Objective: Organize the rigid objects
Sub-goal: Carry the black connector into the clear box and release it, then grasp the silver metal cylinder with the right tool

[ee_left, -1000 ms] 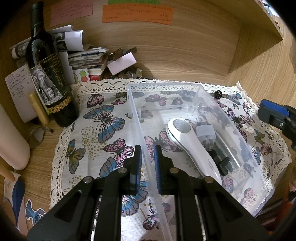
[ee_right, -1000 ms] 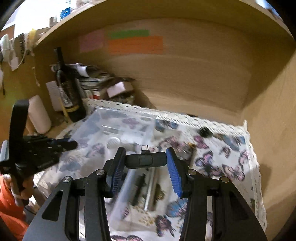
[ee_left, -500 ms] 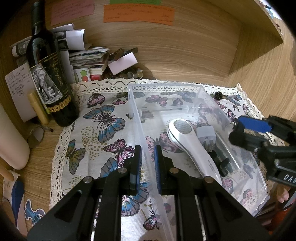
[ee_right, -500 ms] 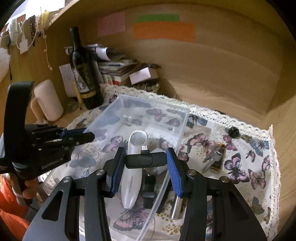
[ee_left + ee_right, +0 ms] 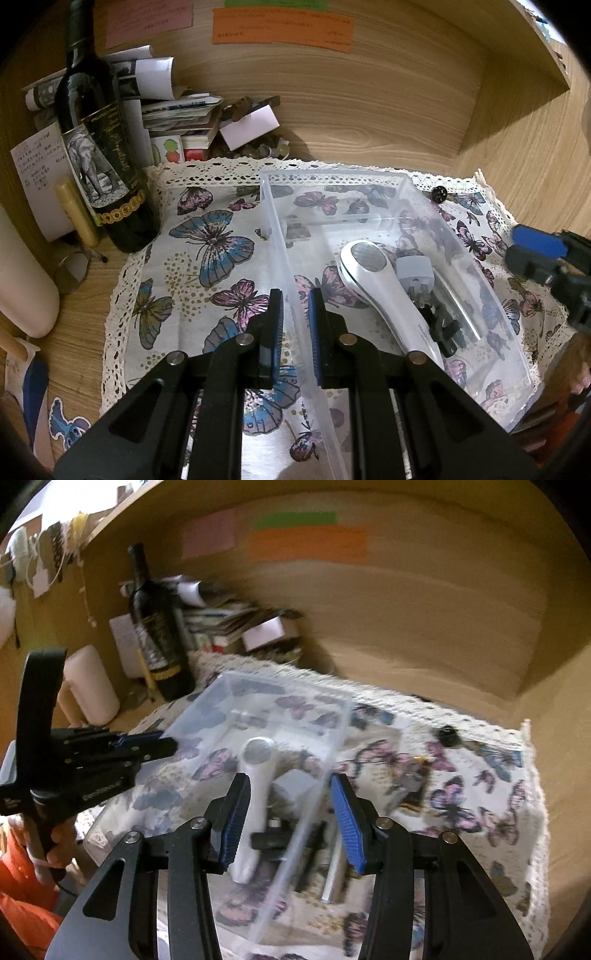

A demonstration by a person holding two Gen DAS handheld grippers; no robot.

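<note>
A clear plastic bin (image 5: 465, 280) stands on the butterfly cloth (image 5: 207, 258). Inside lie a white handheld device (image 5: 384, 291), a grey plug adapter (image 5: 415, 269) and a black gadget (image 5: 443, 328). My left gripper (image 5: 295, 325) is shut on the bin's left wall. My right gripper (image 5: 291, 823) is open and empty above the bin (image 5: 266, 716); the small black gadget (image 5: 271, 842) lies below it beside the white device (image 5: 255, 775). The right gripper also shows at the left wrist view's right edge (image 5: 543, 254).
A dark wine bottle (image 5: 103, 147), stacked papers (image 5: 181, 114) and a white roll (image 5: 22, 288) stand left and behind. A silver pen (image 5: 332, 867), a small item (image 5: 413, 786) and a black knob (image 5: 447, 734) lie on the cloth right of the bin.
My right gripper has opened and let go of the small black gadget, which now lies in the bin. The right gripper has drawn back. The left gripper has not moved.
</note>
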